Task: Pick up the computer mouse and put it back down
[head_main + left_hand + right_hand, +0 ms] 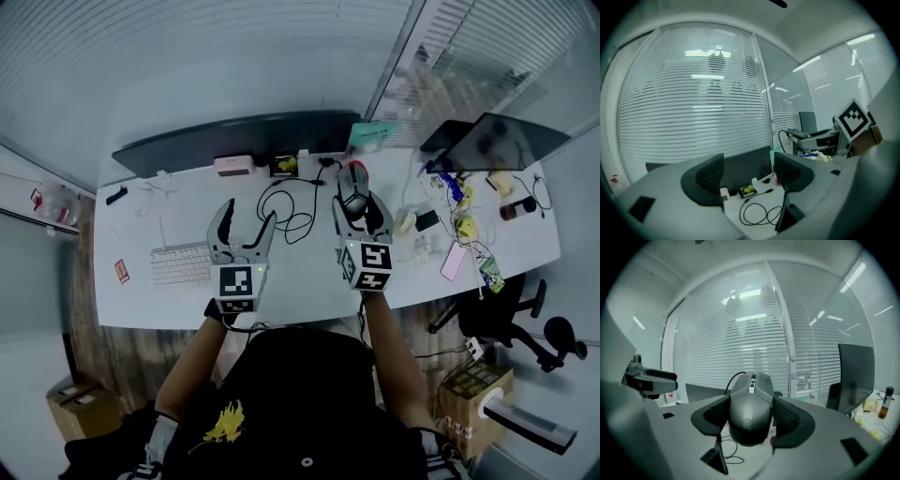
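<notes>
A grey wired computer mouse [750,408] sits clamped between the two pads of my right gripper [751,417], held up in the air well above the white desk [309,281]. In the head view the mouse [353,192] shows between the right gripper's [361,208] fingers, its black cable [292,211] trailing down in loops onto the desk. My left gripper [243,230] hangs beside it to the left, jaws wide apart and empty. In the left gripper view, the left gripper [747,178] has only the desk and cable loops [761,213] showing between its pads.
A white keyboard [180,264] lies at the left of the desk. A dark monitor [239,141] stands along the back edge, with a pink box [233,165] before it. Bottles, a phone [454,261] and clutter crowd the right end near a laptop [497,141].
</notes>
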A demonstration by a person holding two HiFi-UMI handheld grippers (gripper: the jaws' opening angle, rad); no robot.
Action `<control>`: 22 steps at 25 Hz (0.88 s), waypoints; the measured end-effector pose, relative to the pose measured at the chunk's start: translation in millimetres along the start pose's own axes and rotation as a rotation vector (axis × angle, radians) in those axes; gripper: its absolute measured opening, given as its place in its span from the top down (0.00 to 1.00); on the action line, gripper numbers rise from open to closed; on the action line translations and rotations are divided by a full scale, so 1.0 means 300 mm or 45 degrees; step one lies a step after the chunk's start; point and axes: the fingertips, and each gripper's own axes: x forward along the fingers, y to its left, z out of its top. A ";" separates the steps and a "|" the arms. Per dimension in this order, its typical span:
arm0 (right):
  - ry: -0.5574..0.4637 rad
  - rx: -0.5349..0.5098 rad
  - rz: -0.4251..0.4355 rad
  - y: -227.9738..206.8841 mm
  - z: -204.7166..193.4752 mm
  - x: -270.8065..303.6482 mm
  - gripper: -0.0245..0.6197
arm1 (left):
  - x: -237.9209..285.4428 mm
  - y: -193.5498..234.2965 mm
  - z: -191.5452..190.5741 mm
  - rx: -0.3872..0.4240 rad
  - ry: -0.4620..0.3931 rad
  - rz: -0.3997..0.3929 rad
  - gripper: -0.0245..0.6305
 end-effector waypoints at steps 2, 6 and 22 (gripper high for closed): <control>-0.094 -0.031 0.010 0.000 0.113 -0.024 0.50 | -0.015 0.013 0.082 -0.004 -0.063 0.013 0.44; -0.257 -0.139 0.019 -0.009 0.313 -0.097 0.50 | -0.049 0.049 0.205 0.047 -0.164 0.043 0.44; -0.628 -0.318 0.072 0.025 0.750 -0.330 0.50 | -0.154 0.120 0.432 0.076 -0.385 0.090 0.44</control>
